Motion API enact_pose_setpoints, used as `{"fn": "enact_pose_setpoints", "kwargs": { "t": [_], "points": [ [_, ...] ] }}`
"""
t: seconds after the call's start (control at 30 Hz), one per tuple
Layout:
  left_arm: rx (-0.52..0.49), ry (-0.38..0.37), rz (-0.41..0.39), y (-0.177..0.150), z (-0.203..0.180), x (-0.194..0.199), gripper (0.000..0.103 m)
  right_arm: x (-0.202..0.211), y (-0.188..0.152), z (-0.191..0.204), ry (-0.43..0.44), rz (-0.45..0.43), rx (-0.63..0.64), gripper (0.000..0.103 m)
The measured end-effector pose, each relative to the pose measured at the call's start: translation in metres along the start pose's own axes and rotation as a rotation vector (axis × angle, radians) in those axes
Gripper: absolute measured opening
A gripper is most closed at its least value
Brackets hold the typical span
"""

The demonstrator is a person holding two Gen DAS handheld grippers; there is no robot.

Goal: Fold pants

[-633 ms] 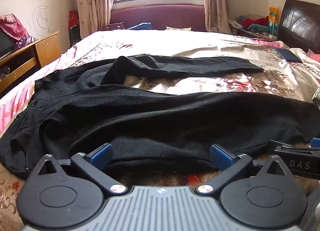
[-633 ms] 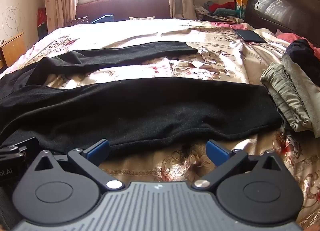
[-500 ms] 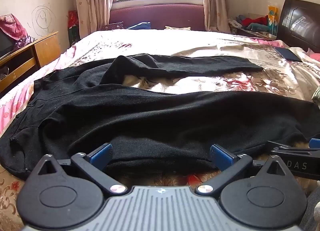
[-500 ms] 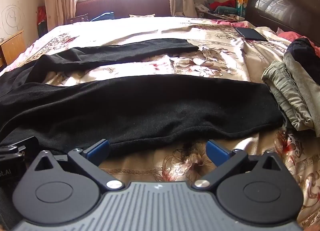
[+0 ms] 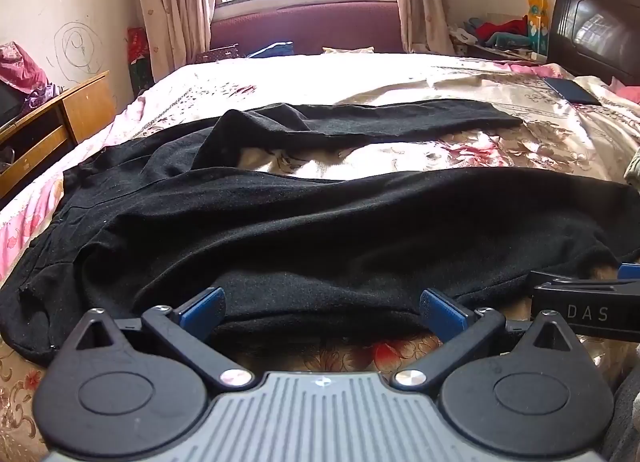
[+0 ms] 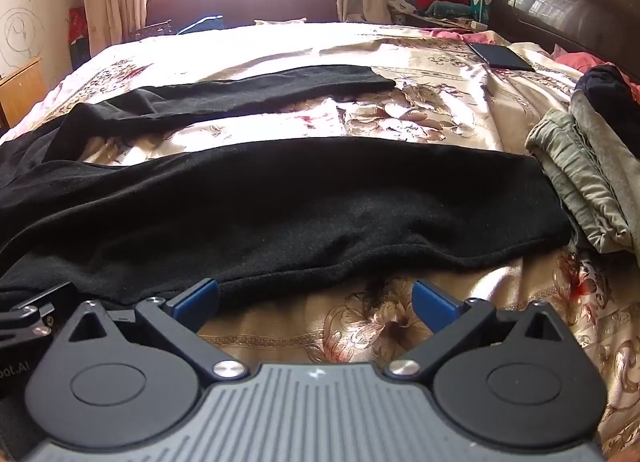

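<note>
Black pants point(image 5: 304, 222) lie spread across the flowered bed, waist to the left and both legs running right, with a strip of bedspread between the legs. In the left wrist view my left gripper point(image 5: 322, 308) stands open at the near leg's front hem, whose edge lies between the blue pads point(image 5: 202, 306) without being pinched. The same near leg point(image 6: 280, 214) fills the right wrist view. There my right gripper point(image 6: 316, 300) is open over the bedspread just in front of that hem, its left pad touching the cloth's edge. The right gripper's body point(image 5: 588, 308) shows at the left view's right edge.
A pile of folded grey-green and dark clothes point(image 6: 584, 170) sits at the right end of the near leg. A dark tablet point(image 6: 500, 56) lies further back by the headboard point(image 6: 568, 2). A wooden cabinet point(image 5: 52, 122) stands left of the bed.
Both grippers have crept slightly forward toward the near leg's hem. The pants lie as before and both grippers stay wide open.
</note>
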State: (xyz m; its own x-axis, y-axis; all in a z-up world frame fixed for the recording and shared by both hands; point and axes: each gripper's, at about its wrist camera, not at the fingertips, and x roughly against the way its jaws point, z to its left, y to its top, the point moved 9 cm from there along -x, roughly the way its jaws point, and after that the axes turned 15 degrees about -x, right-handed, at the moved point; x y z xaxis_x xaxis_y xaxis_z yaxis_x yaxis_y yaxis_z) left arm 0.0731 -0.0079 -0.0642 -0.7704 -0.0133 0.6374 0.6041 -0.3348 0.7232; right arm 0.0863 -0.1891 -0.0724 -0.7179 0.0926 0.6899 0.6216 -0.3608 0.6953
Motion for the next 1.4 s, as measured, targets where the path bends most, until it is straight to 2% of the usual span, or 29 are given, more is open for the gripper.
{"fn": "enact_pose_setpoints", "kwargs": {
  "t": [1.4],
  "points": [
    [-0.017,-0.015,0.013,-0.0005,-0.0051,-0.0023,0.103,-0.0012,0.0002,0.0019,-0.015,0.008,0.009,0.102]
  ]
}}
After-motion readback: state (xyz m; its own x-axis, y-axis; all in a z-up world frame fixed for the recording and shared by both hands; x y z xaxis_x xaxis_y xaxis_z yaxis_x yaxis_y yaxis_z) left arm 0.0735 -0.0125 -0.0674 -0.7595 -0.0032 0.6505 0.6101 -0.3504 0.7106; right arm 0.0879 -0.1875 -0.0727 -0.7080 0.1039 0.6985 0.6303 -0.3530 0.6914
